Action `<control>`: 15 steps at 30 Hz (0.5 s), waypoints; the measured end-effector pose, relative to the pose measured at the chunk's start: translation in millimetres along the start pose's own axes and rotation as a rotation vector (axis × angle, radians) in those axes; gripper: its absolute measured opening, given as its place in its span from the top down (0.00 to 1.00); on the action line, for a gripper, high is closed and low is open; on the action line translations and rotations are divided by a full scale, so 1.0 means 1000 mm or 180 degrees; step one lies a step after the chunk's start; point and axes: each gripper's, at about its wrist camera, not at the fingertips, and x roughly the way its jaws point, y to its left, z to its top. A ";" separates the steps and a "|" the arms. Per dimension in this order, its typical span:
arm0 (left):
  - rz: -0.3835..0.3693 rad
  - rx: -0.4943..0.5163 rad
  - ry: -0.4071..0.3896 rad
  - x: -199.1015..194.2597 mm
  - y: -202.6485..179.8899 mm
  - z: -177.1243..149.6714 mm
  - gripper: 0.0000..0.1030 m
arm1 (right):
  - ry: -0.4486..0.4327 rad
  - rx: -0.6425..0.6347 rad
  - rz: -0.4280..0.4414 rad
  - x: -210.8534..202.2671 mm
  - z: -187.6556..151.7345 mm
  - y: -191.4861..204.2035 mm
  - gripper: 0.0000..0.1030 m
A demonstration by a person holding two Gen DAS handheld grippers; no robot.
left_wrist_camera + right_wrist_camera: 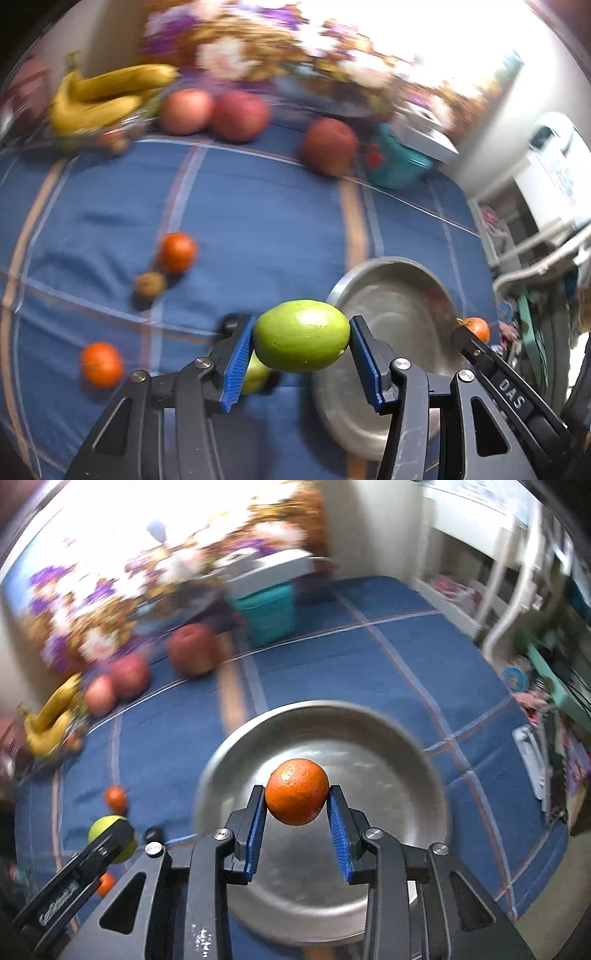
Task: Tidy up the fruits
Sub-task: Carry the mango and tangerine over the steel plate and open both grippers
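Two tools are each gripping fruit. Low in the left wrist view, the left tool [301, 338] is pinching a smooth green oval fruit [302, 335] beside the round shiny metal bowl [399, 273]. At centre of the right wrist view, the right tool [297, 803] is pinching a small round orange tangerine [297, 792] above that bowl [369, 716], which is sitting on the blue checked cloth surface [406, 646].
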 end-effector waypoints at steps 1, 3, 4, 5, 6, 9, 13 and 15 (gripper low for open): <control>-0.0029 0.0052 0.0005 0.003 -0.008 0.000 0.47 | -0.0002 0.0076 -0.0052 -0.001 0.001 -0.011 0.66; -0.0103 0.0204 -0.0001 0.009 -0.028 -0.002 0.47 | -0.0004 0.0204 -0.0101 0.001 0.005 -0.030 0.66; -0.0128 0.0269 0.0003 0.013 -0.035 -0.003 0.47 | -0.0001 0.0276 -0.0118 0.001 0.006 -0.040 0.66; -0.0156 0.0328 0.0006 0.016 -0.041 -0.004 0.47 | 0.0000 0.0344 -0.0133 0.002 0.007 -0.048 0.66; -0.0188 0.0389 0.0007 0.020 -0.047 -0.005 0.47 | -0.0001 0.0412 -0.0148 0.003 0.007 -0.056 0.66; -0.0244 0.0505 -0.0032 0.024 -0.056 -0.011 0.47 | 0.0003 0.0558 -0.0177 0.006 0.007 -0.075 0.66; -0.0211 0.0640 0.0024 0.037 -0.062 -0.019 0.47 | 0.0102 0.0624 -0.0224 0.015 0.003 -0.087 0.66; -0.0219 0.0692 0.0041 0.040 -0.064 -0.024 0.47 | 0.0144 0.0625 -0.0210 0.021 0.004 -0.087 0.66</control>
